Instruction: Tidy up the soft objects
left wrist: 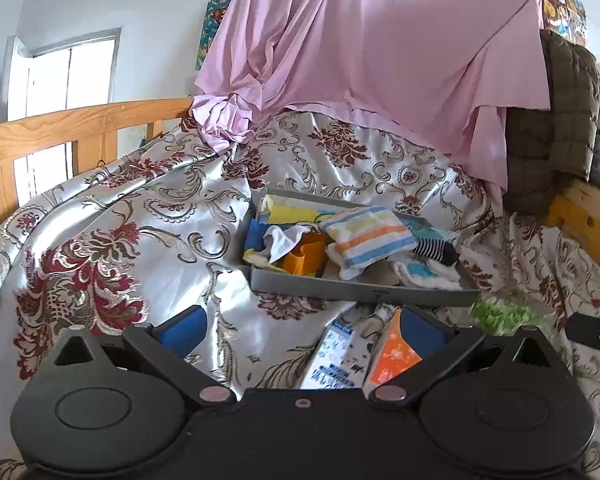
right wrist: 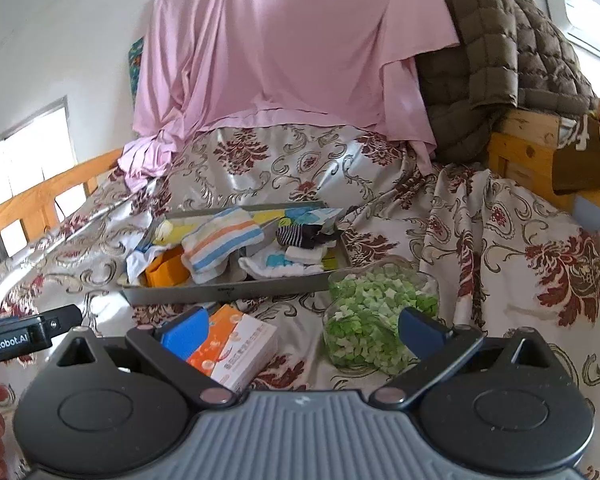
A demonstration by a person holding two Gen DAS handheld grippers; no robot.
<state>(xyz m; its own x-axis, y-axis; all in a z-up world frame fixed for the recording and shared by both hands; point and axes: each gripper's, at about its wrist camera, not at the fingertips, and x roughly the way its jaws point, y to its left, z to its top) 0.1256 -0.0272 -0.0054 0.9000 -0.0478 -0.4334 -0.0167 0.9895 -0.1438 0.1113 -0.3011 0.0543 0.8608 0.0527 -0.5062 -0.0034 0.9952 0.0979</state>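
Both tongs hang wide open and empty, right tongs (right wrist: 304,330) straddling the orange box (right wrist: 236,350) and jar (right wrist: 374,320), left tongs (left wrist: 304,330) beside them; the tray (right wrist: 228,291) of socks and striped cloth (right wrist: 220,246) sits just beyond, so I'd reach over the clutter and pinch the cloth mid-fold.

Floral satin bedspread (right wrist: 500,240) bearing a grey tray (right wrist: 236,290) (cloth-filled), orange box (right wrist: 236,350), green-filled jar (right wrist: 374,320), pink sheet (right wrist: 260,60).
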